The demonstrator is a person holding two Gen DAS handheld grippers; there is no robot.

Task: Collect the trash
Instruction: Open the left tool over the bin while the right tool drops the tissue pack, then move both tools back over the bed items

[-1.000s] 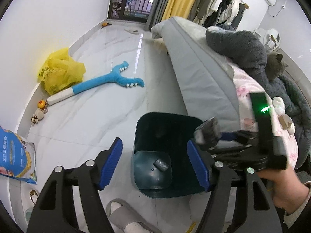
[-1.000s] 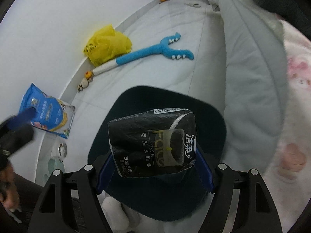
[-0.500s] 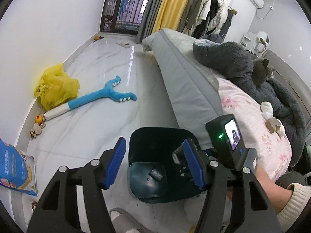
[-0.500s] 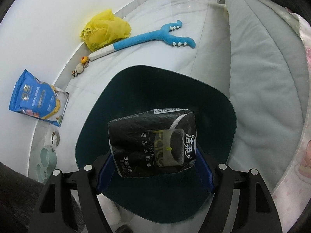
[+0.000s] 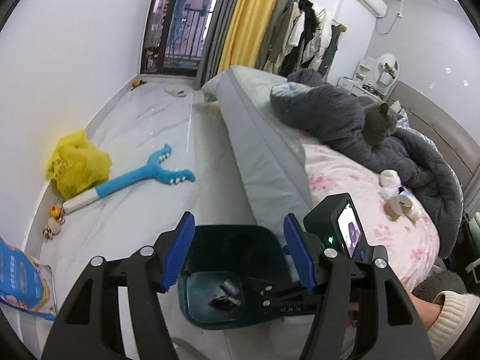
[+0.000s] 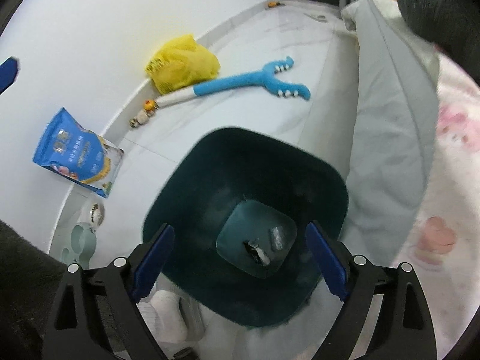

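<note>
A dark teal trash bin (image 6: 258,156) stands on the floor beside the bed; it also shows in the left wrist view (image 5: 240,240). A black tissue packet (image 6: 256,252) and a small grey scrap (image 6: 277,235) lie at its bottom. My right gripper (image 6: 240,258) is open and empty right above the bin's mouth. My left gripper (image 5: 238,255) is open and empty, higher up, with the bin and the right gripper's body (image 5: 339,234) in front of it. Trash pieces (image 5: 396,207) lie on the pink bedsheet.
A bed (image 5: 270,156) with grey blankets and a grey cat (image 5: 378,120) fills the right. On the floor lie a yellow plastic bag (image 6: 183,63), a blue plush toy (image 6: 255,81), a blue food pouch (image 6: 78,153) and small toys by the wall. A slipper (image 6: 168,309) lies near the bin.
My right gripper opened and the black tissue packet dropped to the bottom of the bin. My left gripper rose and tilted up, showing more of the room.
</note>
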